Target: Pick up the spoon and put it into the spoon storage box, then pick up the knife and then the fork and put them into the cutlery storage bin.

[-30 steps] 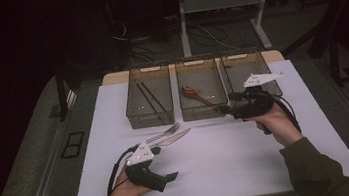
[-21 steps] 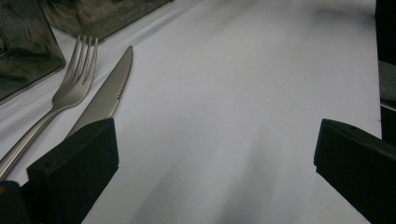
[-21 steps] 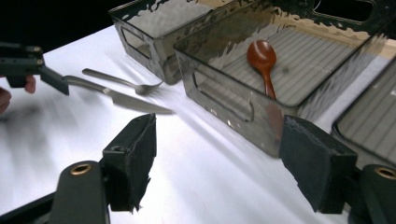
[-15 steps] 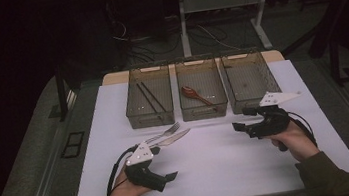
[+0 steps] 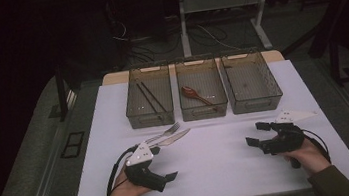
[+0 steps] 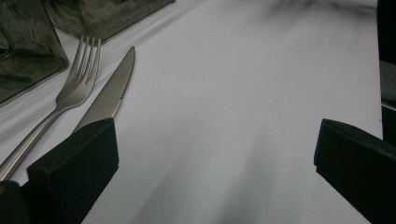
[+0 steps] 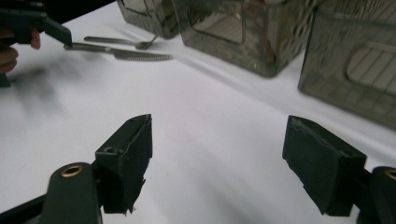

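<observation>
High view had the left gripper (image 5: 163,167) lower left of frame, jaws spread with nothing between them, sitting beside the handle ends of a knife (image 5: 171,138) and fork (image 5: 164,132) that lay side by side on the white sheet, tips angled toward the bins. Right gripper (image 5: 257,134) was lower right of frame, jaws wide and empty; they had just been opening further, nothing between them. Left gripper view added what the high view couldn't resolve: knife (image 6: 109,95) serrated along one edge, fork (image 6: 77,81) tines up, the left jaw overlapping the knife's lower blade in the picture; whether it touched the blade, couldn't tell. Right gripper view showed both jaws low over bare sheet, the knife (image 7: 135,55) and fork (image 7: 119,41) far off at upper left, with the left gripper (image 7: 53,30) near the knife's handle end; contact unclear. Only the high view showed bin contents: left bin (image 5: 148,97) held dark chopsticks (image 5: 150,97), middle bin (image 5: 201,89) a reddish-brown spoon (image 5: 196,95), right bin (image 5: 252,81) showed nothing in it. Surface was a white sheet on a table (image 5: 220,158), a wooden edge showing behind the bins. Room was dark; a white desk frame (image 5: 221,6) and cables on the floor at top centre, grey flooring either side.
</observation>
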A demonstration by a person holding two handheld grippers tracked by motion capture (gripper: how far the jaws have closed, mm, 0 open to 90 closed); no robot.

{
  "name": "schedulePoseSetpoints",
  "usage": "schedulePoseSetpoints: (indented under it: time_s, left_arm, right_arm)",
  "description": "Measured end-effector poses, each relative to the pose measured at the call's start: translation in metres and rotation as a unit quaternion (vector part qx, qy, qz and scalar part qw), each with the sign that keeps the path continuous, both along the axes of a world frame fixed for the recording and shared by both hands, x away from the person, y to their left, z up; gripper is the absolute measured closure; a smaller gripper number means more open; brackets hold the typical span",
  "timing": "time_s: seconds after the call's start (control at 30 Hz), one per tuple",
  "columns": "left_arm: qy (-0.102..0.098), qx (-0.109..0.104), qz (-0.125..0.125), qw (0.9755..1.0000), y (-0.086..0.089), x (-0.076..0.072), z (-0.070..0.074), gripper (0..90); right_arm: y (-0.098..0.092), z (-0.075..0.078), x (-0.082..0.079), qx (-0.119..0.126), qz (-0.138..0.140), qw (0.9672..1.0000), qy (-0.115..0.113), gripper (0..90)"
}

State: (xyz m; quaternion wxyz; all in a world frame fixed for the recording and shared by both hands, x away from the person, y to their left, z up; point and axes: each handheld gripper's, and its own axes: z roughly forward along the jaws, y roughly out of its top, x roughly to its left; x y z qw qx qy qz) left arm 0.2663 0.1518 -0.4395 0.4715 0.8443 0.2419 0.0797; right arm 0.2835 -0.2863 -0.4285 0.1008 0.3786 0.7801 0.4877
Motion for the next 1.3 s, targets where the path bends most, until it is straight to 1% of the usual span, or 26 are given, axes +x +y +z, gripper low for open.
schedulePoseSetpoints:
  time_s: [0.07,0.13,0.2,0.3,0.47,0.53,0.6,0.7,0.73,0.8,0.9,0.97,1.03,1.1,1.3]
  left_arm:
    - [-0.001,-0.001,0.001,1.0000,0.000,0.000,0.000,0.0]
    - [-0.003,0.001,0.000,1.0000,0.000,0.000,0.000,0.0]
    - [-0.002,-0.001,0.003,1.0000,0.000,0.000,0.000,0.0]
    - [-0.002,0.004,0.004,1.0000,0.001,0.000,0.000,0.0]
    - [-0.003,0.005,0.008,0.9999,0.002,0.001,0.001,0.0]
    - [-0.003,0.007,0.008,0.9999,0.003,0.001,0.001,0.0]
    - [-0.003,0.006,0.010,0.9999,0.003,0.001,0.002,0.0]
    - [-0.008,0.008,0.008,0.9999,0.003,0.003,0.007,0.0]
    - [-0.010,0.011,0.009,0.9999,0.004,0.004,0.009,0.0]
    - [-0.010,0.006,0.012,0.9999,0.005,0.007,0.011,0.0]
    - [-0.013,0.007,0.017,0.9997,0.007,0.013,0.015,0.0]
    - [-0.017,0.008,0.019,0.9996,0.010,0.017,0.018,0.0]
    - [-0.020,0.001,0.023,0.9995,0.013,0.022,0.022,0.0]
    - [-0.022,-0.001,0.027,0.9994,0.016,0.026,0.027,0.0]
    - [-0.034,-0.001,0.029,0.9990,0.022,0.039,0.040,0.0]
  right_arm:
    - [-0.003,-0.003,-0.005,-0.004,0.001,1.0000,0.002,23.5]
    - [-0.005,-0.006,-0.009,-0.003,0.001,1.0000,0.003,23.4]
    - [-0.006,-0.009,-0.013,0.000,0.004,1.0000,0.000,23.4]
    - [-0.007,-0.012,-0.019,-0.006,0.009,0.9999,-0.007,23.3]
    - [-0.010,-0.015,-0.027,-0.012,0.018,0.9997,-0.012,22.0]
    - [-0.012,-0.016,-0.030,-0.008,0.016,0.9998,-0.013,21.5]
    - [-0.012,-0.015,-0.030,-0.010,0.013,0.9998,-0.014,20.6]
    - [-0.012,-0.015,-0.029,-0.006,0.010,0.9998,-0.013,20.1]
    - [-0.012,-0.015,-0.029,-0.008,0.009,0.9999,-0.012,20.1]
    - [-0.012,-0.015,-0.029,-0.006,0.010,0.9999,-0.011,20.1]
    - [-0.011,-0.014,-0.029,-0.005,0.012,0.9999,-0.011,20.1]
    - [-0.011,-0.014,-0.030,-0.004,0.013,0.9999,-0.011,20.0]
    - [-0.011,-0.014,-0.030,-0.003,0.011,0.9999,-0.008,20.0]
    - [-0.011,-0.014,-0.030,-0.004,0.010,0.9999,-0.004,20.0]
    - [-0.012,-0.015,-0.029,-0.002,0.010,1.0000,0.000,19.7]
